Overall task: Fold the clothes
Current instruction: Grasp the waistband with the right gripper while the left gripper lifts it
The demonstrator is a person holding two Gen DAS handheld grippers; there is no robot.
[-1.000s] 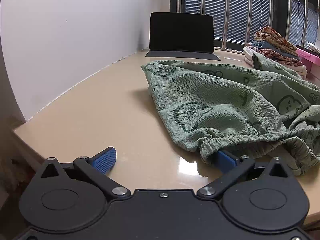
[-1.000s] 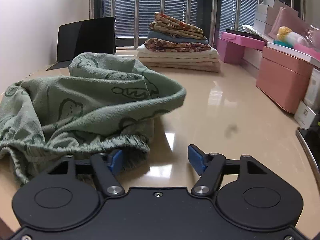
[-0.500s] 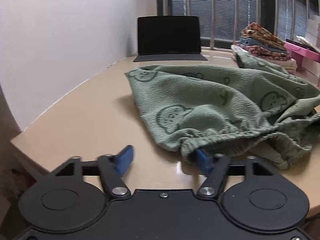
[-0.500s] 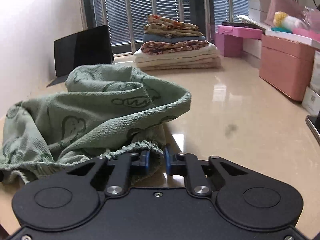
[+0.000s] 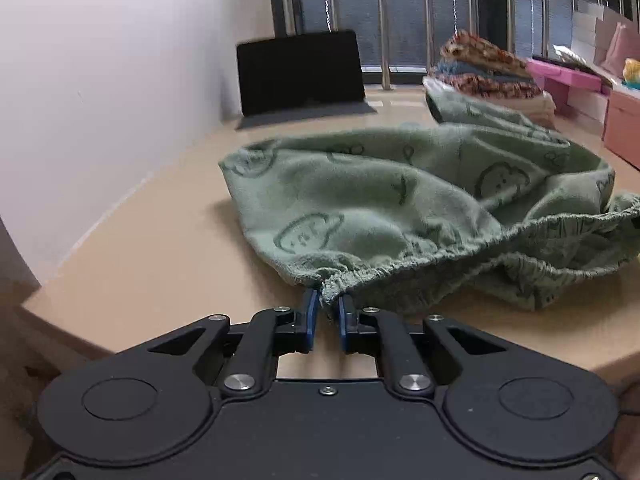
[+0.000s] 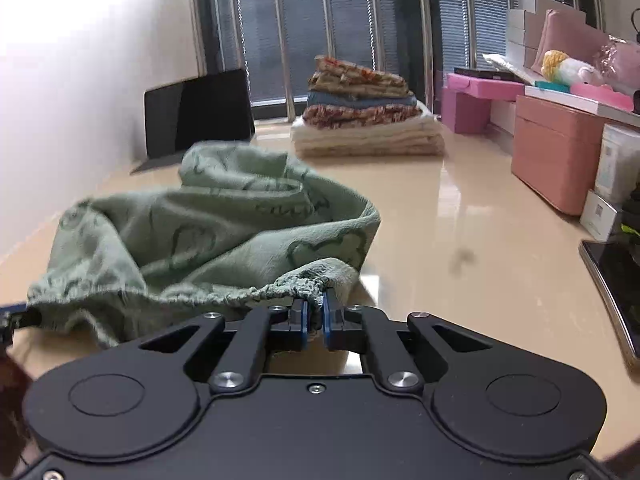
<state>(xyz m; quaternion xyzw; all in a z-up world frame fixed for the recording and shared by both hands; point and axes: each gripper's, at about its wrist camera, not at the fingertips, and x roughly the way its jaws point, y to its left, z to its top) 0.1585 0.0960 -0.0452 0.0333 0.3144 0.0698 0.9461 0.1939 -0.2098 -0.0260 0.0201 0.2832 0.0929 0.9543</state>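
- The green garment [image 5: 360, 208], printed with cartoon faces, lies crumpled on the worktop [image 5: 140, 240], its elastic waistband [image 5: 420, 264] at the near edge; both grippers pinch that band, one at each end.
- Risk, as I judge it: each bite takes only the thin gathered hem, so a quick lift or hard sideways pull could slip the fabric free and drop the garment in a heap.
- The elastic could stretch unevenly between the two grips, leaving the garment skewed for the first fold.
- Dragged cloth could sweep toward the folded stack [image 6: 364, 120] or the tablet [image 5: 300, 72] behind.
- Left gripper [image 5: 329, 314]: jaws have just been closing and are now nearly together, clamped on the waistband's corner.
- Right gripper [image 6: 315, 318]: jaws closed tight on the bunched waistband at the other end.
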